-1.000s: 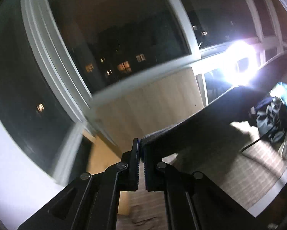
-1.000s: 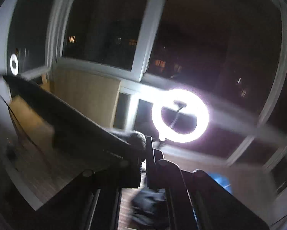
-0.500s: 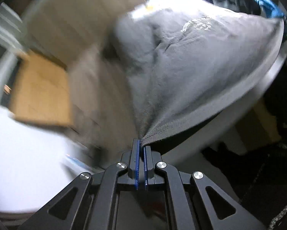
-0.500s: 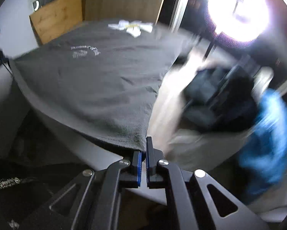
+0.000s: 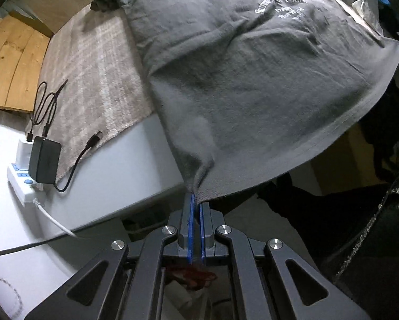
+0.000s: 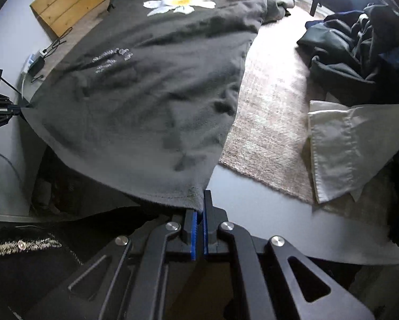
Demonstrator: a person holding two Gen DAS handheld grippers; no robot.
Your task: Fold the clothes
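Grey T-shirt [image 5: 252, 80], a second ago swung aloft, now spread flat over the desk's [image 6: 252, 186] near edge, hem corners pinched by left gripper [image 5: 196, 200] and right gripper [image 6: 200, 208], ready for folding.

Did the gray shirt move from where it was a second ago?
Yes. The gray T-shirt was held up in front of the window; it now lies spread on the beige rug, its hem corners pinched by the left gripper and right gripper.

"What colour's the shirt?"
"My t-shirt [image 6: 151, 88] is dark grey, with white lettering [image 5: 280, 9] and a white daisy [image 6: 179, 1], yellow-centred."
"And the rug?"
"The rug [image 6: 268, 112] is mottled beige."
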